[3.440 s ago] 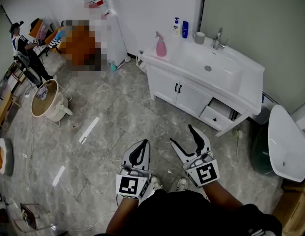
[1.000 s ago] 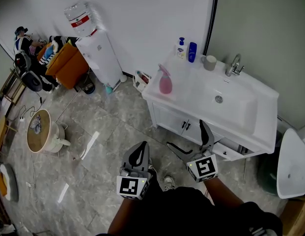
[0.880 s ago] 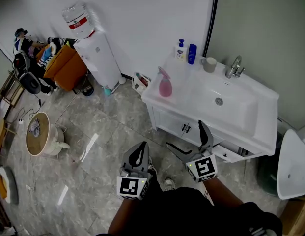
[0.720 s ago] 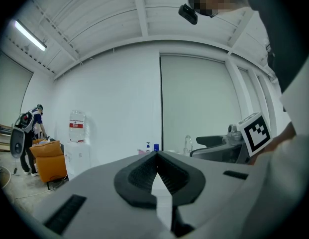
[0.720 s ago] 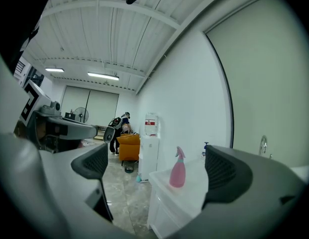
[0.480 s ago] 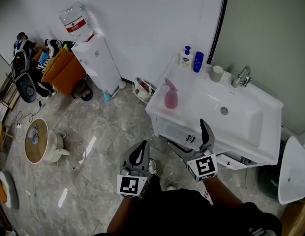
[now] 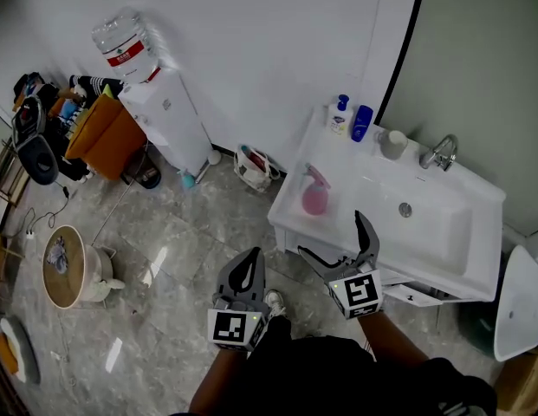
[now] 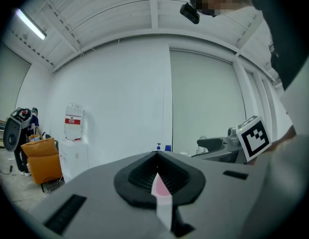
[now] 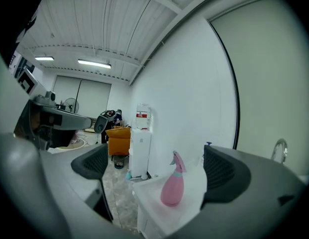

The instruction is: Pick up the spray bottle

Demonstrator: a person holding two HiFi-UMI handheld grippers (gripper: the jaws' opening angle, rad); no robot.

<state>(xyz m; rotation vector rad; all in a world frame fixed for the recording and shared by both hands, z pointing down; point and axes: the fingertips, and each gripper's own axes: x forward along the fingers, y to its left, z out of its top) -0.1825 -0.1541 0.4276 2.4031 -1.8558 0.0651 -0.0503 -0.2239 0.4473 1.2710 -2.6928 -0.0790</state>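
Observation:
A pink spray bottle point(image 7: 315, 192) stands upright near the left end of the white vanity top point(image 7: 355, 189). In the right gripper view the spray bottle point(image 9: 173, 186) shows between the two jaws, some way ahead. My right gripper point(image 7: 336, 236) is open, held in front of the vanity and just below the bottle in the head view. The left gripper point(image 7: 249, 259) hangs lower left over the floor with its jaws shut and nothing between them. Through the closed left gripper point(image 8: 157, 176) only a pink sliver shows.
The vanity holds a sink basin point(image 7: 420, 224), a tap point(image 7: 438, 152), a cup point(image 7: 392, 144) and two small bottles point(image 7: 352, 118) by the wall. A water dispenser point(image 7: 160, 115) stands to the left. A basket point(image 7: 251, 165) lies on the floor beside the vanity. A toilet point(image 7: 520, 306) sits at the right edge.
The vanity and spray bottle have drawn closer and shifted right in the head view as the person walked towards them. Both grippers keep their poses; the right stays open.

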